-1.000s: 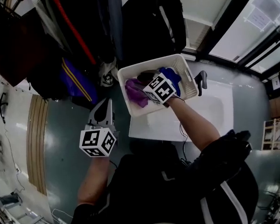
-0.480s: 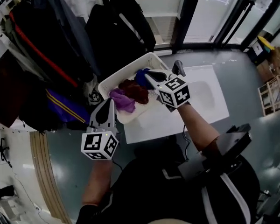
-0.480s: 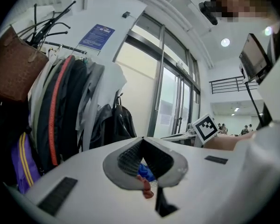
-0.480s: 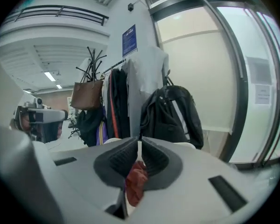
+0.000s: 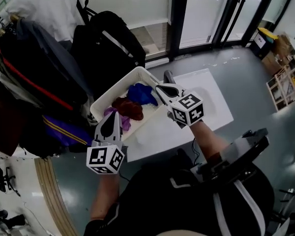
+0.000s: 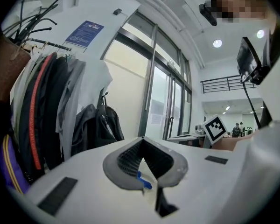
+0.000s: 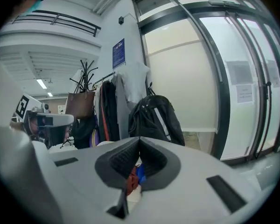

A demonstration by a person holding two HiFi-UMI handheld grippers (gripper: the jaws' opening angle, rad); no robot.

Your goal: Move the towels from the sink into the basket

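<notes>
The white basket (image 5: 112, 91) holds a blue towel (image 5: 140, 93), a maroon towel (image 5: 128, 107) and a purple towel (image 5: 109, 113). My right gripper (image 5: 159, 87) hovers at the basket's right edge, beside the white sink (image 5: 209, 95). Its jaws have just been closing and are shut with nothing between them. In the right gripper view the gripper (image 7: 139, 158) is shut, with red and blue cloth showing beyond it. My left gripper (image 5: 111, 115) sits at the basket's near side, over the purple towel. In its own view the left gripper (image 6: 143, 158) is shut and empty.
A black backpack (image 5: 107, 38) and hanging coats and bags (image 5: 29, 77) crowd the wall behind and left of the basket. Glass doors (image 5: 201, 11) stand at the back. Shelves with boxes (image 5: 285, 58) are at the far right. A dark tap (image 5: 168, 76) stands by the sink.
My right gripper has lifted out of the basket to its right edge and its jaws have closed; the blue towel lies in the basket. The left gripper has stayed near the basket's front.
</notes>
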